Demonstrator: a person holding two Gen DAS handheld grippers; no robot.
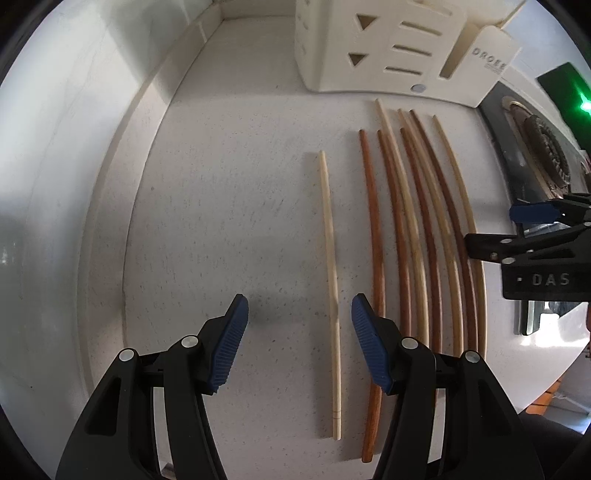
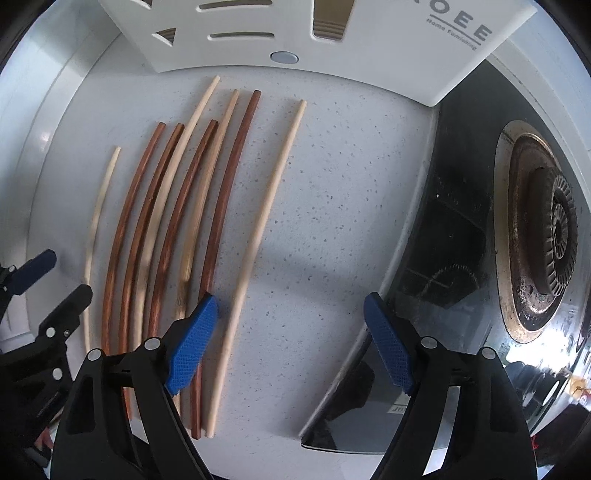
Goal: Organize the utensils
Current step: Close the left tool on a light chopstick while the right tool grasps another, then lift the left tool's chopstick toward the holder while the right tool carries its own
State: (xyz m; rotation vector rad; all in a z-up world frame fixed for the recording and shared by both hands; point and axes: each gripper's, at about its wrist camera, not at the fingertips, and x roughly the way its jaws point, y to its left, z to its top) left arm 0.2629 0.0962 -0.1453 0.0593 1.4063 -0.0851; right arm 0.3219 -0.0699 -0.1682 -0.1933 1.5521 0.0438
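Several chopsticks, dark brown and pale wood, lie side by side on the speckled white counter (image 1: 229, 206). In the left wrist view one pale chopstick (image 1: 330, 266) lies apart, left of the bundle (image 1: 417, 229). My left gripper (image 1: 299, 317) is open and empty, its jaws on either side of that lone pale chopstick. In the right wrist view the bundle (image 2: 177, 214) lies left and a pale chopstick (image 2: 258, 229) lies at its right edge. My right gripper (image 2: 291, 332) is open and empty, just right of that chopstick. A white slotted utensil holder (image 1: 388, 48) stands behind; it also shows in the right wrist view (image 2: 295, 33).
A black glass stove top (image 2: 454, 229) with a dirty burner (image 2: 550, 229) lies to the right of the counter. A white wall and raised counter rim (image 1: 122, 184) run along the left. The right gripper shows at the right edge of the left wrist view (image 1: 491, 232).
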